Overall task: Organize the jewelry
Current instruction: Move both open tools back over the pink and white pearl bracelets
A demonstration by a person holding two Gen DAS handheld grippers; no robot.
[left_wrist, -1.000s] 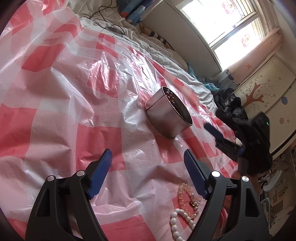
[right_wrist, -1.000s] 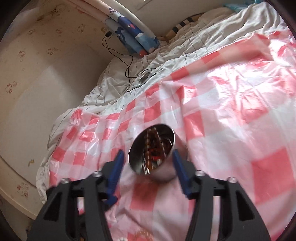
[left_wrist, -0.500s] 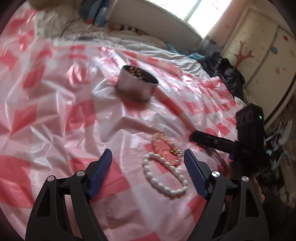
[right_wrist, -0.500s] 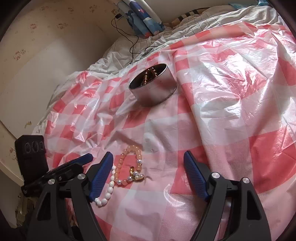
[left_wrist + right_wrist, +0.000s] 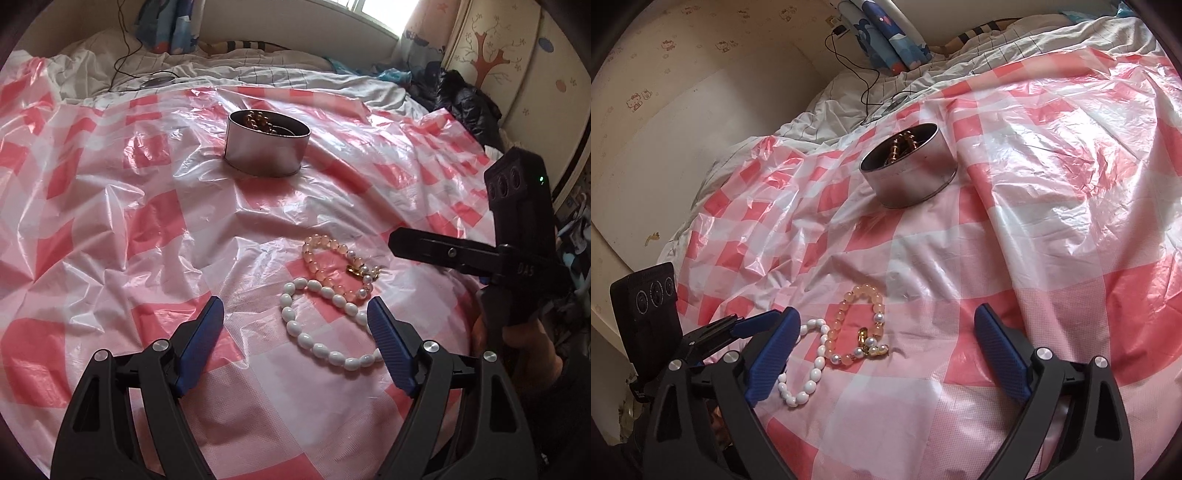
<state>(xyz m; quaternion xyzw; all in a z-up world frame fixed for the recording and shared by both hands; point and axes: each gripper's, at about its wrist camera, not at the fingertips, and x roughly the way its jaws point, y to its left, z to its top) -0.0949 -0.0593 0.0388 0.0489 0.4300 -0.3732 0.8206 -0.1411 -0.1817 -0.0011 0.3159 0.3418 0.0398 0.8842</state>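
Note:
A round metal tin [image 5: 266,147] holding amber beads stands upright on the pink checked plastic sheet; it also shows in the right wrist view [image 5: 909,170]. A white bead bracelet [image 5: 325,325] and a peach bead bracelet [image 5: 334,266] lie touching each other in front of the tin, and both show in the right wrist view, white [image 5: 809,363] and peach [image 5: 858,325]. My left gripper [image 5: 295,347] is open and empty just before the white bracelet. My right gripper [image 5: 886,354] is open and empty, with the bracelets near its left finger.
The plastic sheet [image 5: 110,221] covers a bed with wrinkled white bedding [image 5: 258,70] behind. A black cable [image 5: 864,92] lies on the bedding. Dark clothes [image 5: 461,103] and a wardrobe [image 5: 517,74] stand at the right. A wall [image 5: 683,129] is on the left.
Both grippers have pulled back from the tin and turned toward the bracelets. The tin now sits farther away, and the bracelets lie between the fingers of each gripper.

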